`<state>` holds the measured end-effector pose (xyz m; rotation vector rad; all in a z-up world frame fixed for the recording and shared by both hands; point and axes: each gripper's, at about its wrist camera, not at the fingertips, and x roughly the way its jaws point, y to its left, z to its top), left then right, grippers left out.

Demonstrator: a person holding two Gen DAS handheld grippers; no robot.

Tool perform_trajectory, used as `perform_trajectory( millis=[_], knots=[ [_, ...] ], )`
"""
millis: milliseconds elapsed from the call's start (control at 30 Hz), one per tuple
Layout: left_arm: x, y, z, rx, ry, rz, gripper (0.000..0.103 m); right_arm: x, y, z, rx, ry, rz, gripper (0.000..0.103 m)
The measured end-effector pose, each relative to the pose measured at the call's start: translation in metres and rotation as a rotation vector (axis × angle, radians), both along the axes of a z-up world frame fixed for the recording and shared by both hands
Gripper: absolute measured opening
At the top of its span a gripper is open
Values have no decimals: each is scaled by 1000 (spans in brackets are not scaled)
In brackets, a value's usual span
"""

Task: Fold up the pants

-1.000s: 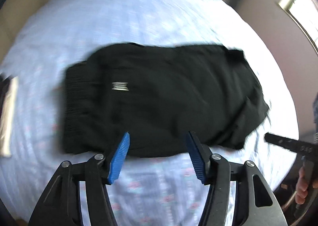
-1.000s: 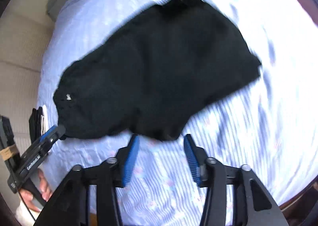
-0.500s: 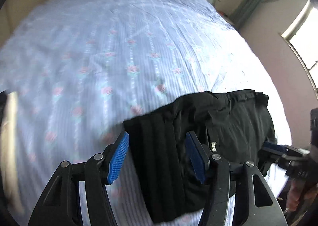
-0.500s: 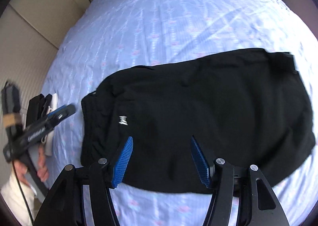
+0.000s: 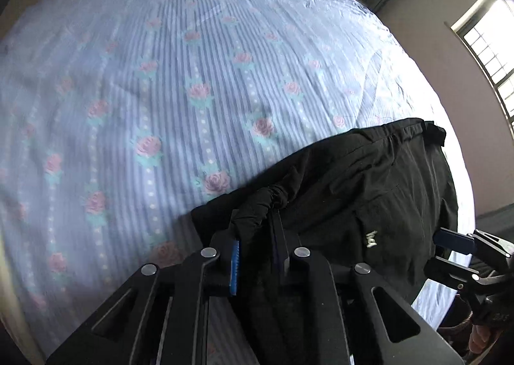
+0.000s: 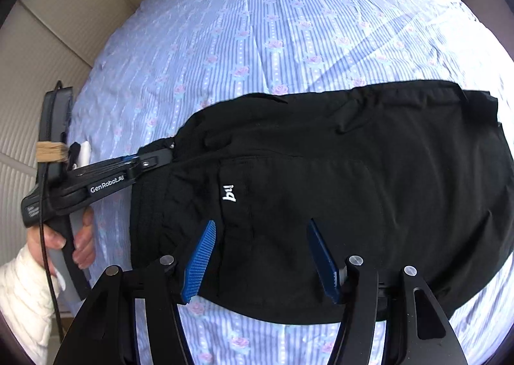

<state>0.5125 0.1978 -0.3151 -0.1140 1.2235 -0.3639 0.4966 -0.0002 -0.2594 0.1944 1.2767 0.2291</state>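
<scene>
Black fabric pants (image 6: 337, 191) with a small white logo lay flat on the blue-striped, rose-printed bedsheet (image 6: 289, 27). Left gripper (image 5: 257, 246) had just been closing and pinched their bunched waistband; right gripper (image 6: 263, 255) hovered above them, jaws apart.

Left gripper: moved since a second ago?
Yes. The left gripper went from the pants' near edge to their waistband end, toward the bedsheet's left side in the right wrist view. Its fingers have just been closing, with waistband fabric bunched between them.
</scene>
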Motion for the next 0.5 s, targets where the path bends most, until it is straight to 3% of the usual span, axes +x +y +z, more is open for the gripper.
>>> perform_trajectory(
  millis=[133,233,300,367,433,500],
  knots=[
    [-2,2,13,36,-38,15,14,0,9,7,-5,-29,16,60],
    [2,18,9,18,-27,83,14,1,16,9,-4,-40,34,60],
    [6,18,2,11,9,81,25,1,18,8,5,-41,40,60],
    [6,11,0,63,29,55,33,1,14,7,0,-39,24,60],
    [0,8,15,109,-12,73,41,0,5,8,1,-36,10,60],
    [-11,3,37,133,-74,87,58,-2,-11,12,-12,-49,-5,60]
  ],
)
